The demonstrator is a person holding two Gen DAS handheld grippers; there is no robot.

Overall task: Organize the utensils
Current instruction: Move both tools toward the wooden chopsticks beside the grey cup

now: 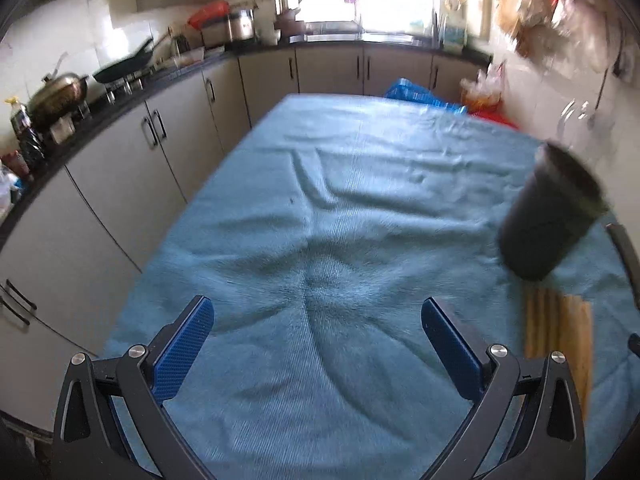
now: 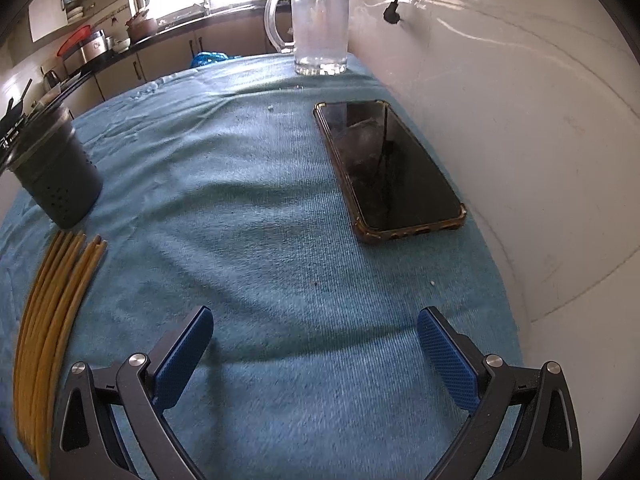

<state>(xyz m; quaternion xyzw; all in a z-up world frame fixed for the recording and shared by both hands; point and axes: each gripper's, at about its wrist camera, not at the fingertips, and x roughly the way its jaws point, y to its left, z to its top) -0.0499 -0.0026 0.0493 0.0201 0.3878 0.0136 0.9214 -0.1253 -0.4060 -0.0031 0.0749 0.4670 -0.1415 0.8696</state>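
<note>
Both the left gripper (image 1: 318, 316) and the right gripper (image 2: 315, 326) have their fingers spread wide and hold nothing. The yellow chopsticks (image 2: 52, 312) lie in a bunch on the blue towel (image 2: 260, 240) on the bench, just near the dark holder cup (image 2: 56, 172), which looks blurry in the left view. A phone (image 2: 388, 168) lies far right by the wall.

Ribbed blue terry cloth (image 2: 280, 240), matt, creased. Dark grey perforated plastic holder (image 2: 60, 176), matt. Yellow wooden chopsticks (image 2: 52, 312), smooth. Black glossy phone (image 2: 388, 168) w/ rubbery case; clear glass mug (image 2: 320, 24).
</note>
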